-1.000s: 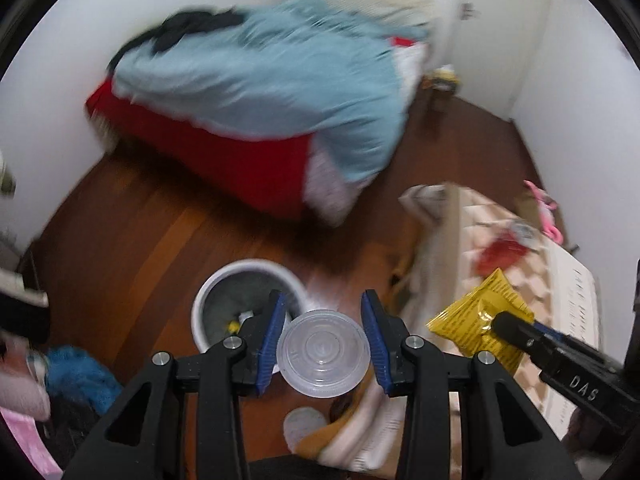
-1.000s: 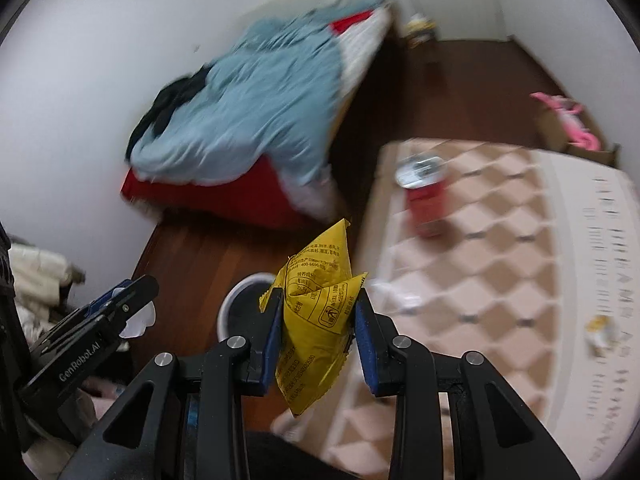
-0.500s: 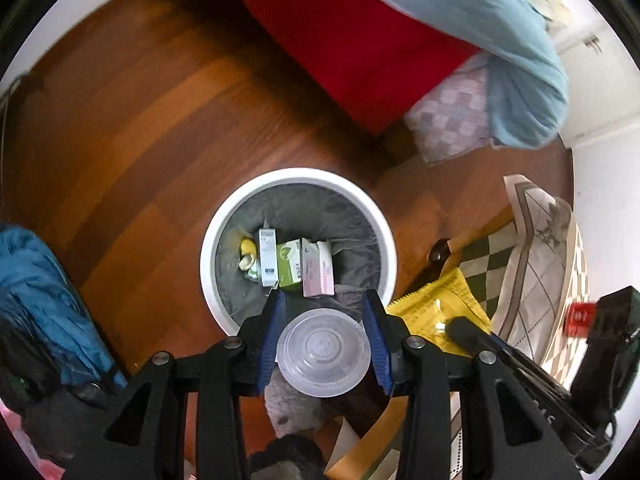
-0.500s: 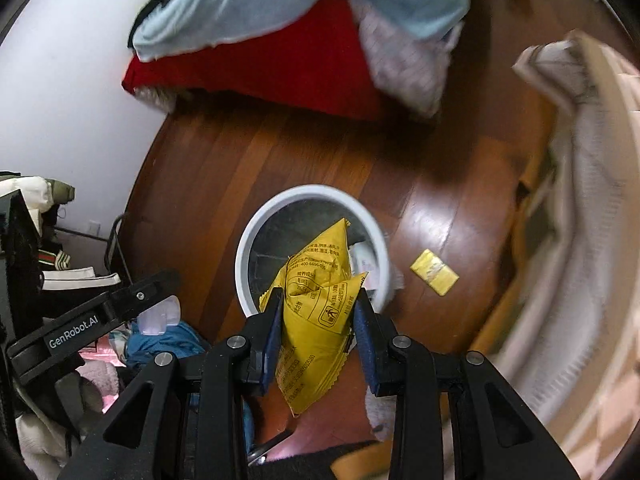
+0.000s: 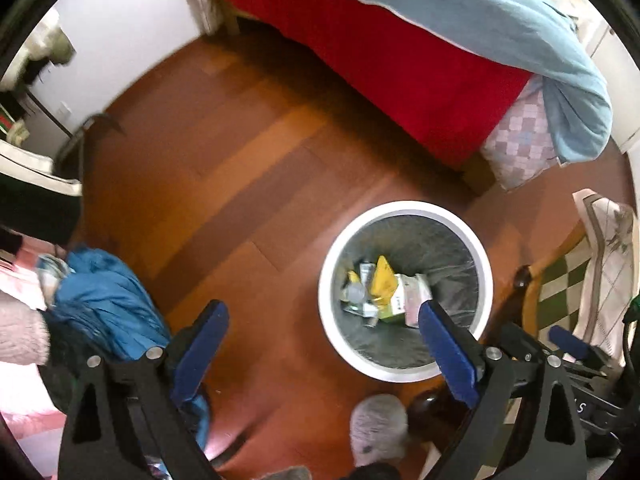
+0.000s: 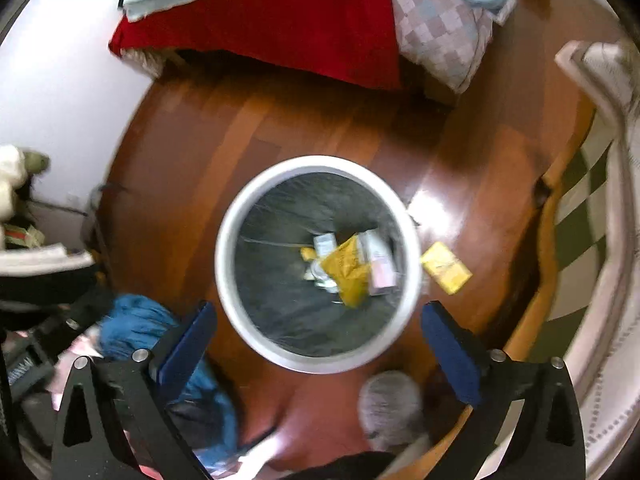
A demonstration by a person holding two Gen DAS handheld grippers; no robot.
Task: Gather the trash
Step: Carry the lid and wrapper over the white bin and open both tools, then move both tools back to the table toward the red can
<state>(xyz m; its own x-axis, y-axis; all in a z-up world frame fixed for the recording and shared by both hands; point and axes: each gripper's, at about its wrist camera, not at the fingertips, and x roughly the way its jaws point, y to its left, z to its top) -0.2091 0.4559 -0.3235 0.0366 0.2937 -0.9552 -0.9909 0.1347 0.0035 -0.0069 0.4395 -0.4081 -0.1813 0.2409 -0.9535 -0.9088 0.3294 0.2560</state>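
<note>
A round white bin point(image 6: 318, 360), grey-lined, stood on glossy wood floor point(image 5: 248, 184) beside a red-skirted bed point(image 5: 400, 64), holding a crumpled yellow wrapper point(image 6: 348, 268); left gripper point(image 5: 324, 344) and right gripper point(image 6: 318, 350) gaped wide, empty.

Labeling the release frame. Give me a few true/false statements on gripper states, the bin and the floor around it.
1. The left gripper is open and holds nothing. True.
2. The right gripper is shut on a yellow wrapper. False: it is open and empty; a yellow wrapper lies inside the bin.
3. The white bin has a dark liner and holds several bits of trash. True.
4. The wooden floor near the bin is free of litter. False: a small yellow packet lies on it just outside the rim.
5. The bin stands on the bed. False: it stands on the floor, apart from the red-sided bed.
</note>
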